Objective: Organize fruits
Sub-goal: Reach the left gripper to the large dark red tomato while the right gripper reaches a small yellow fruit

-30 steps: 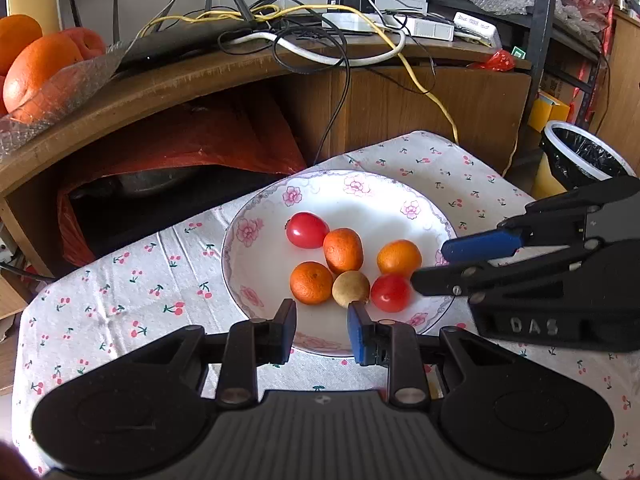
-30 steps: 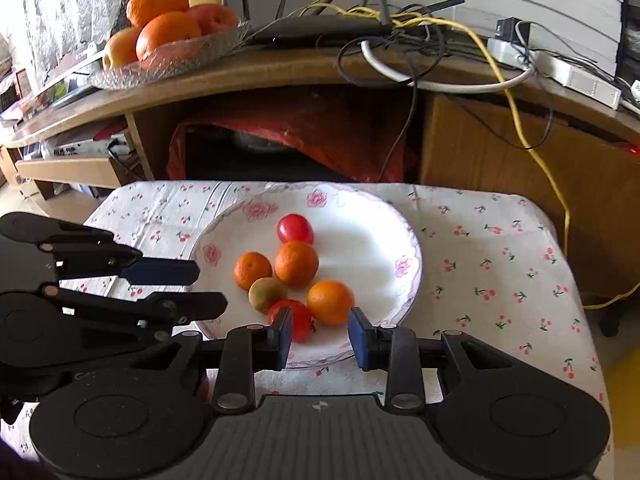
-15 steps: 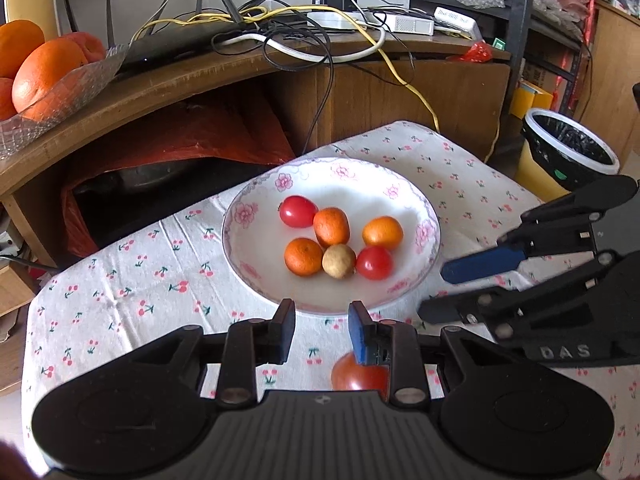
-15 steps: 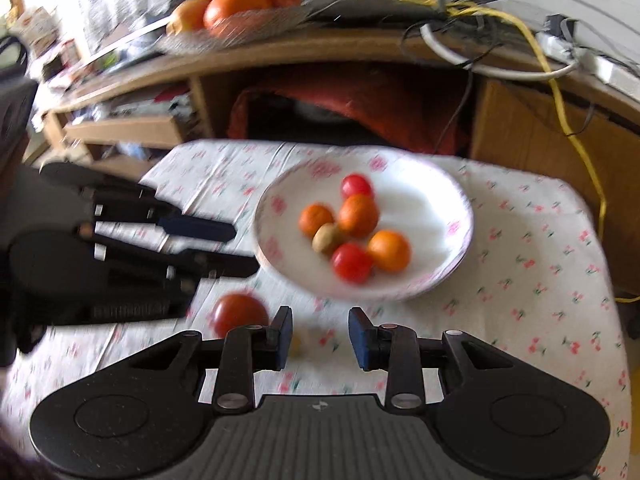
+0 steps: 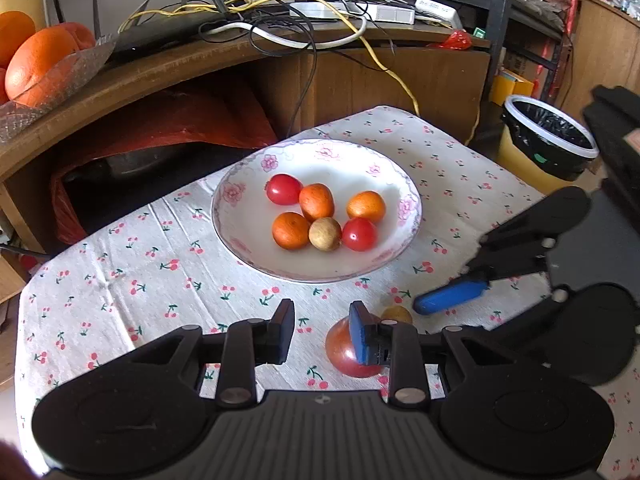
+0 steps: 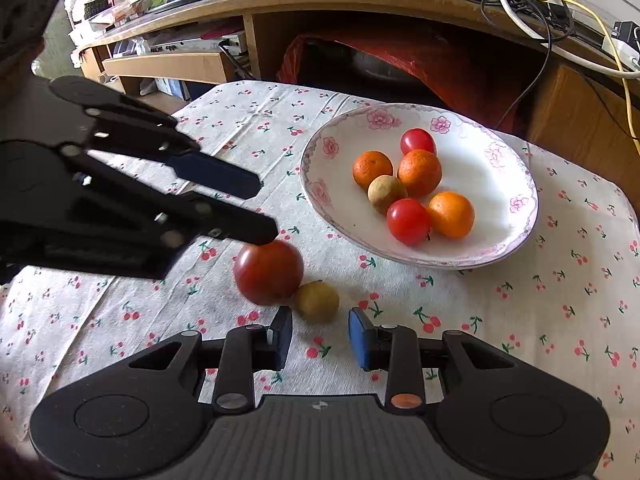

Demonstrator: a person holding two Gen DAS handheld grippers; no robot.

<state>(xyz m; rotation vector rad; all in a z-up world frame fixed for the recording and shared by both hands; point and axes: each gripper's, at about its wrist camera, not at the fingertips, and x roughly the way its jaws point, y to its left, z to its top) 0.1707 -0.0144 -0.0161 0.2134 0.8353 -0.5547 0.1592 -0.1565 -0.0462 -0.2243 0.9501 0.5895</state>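
Note:
A white flowered plate (image 5: 320,160) (image 6: 480,152) on the cherry-print cloth holds three small oranges, two cherry tomatoes and a brownish fruit. In front of it a large tomato (image 6: 268,272) and a small yellow-brown fruit (image 6: 318,302) lie touching on the cloth. My right gripper (image 6: 320,338) is open and empty, just behind the small fruit. My left gripper (image 5: 320,332) is open and empty. The tomato (image 5: 340,354) shows partly behind its right finger, and that fingertip (image 6: 256,234) sits over the tomato's top. A blue-padded finger (image 5: 452,298) of the right gripper points at the small fruit (image 5: 396,315).
Behind the table, a wooden desk (image 5: 168,68) carries tangled cables and a glass bowl of oranges (image 5: 36,60). A red bag (image 5: 168,120) sits under it. A bin with a black liner (image 5: 548,140) stands at the right. The table's edges are close on both sides.
Both grippers have drawn back from the plate toward the table's front. The large tomato and the small fruit have come into view on the cloth. Both stayed open.

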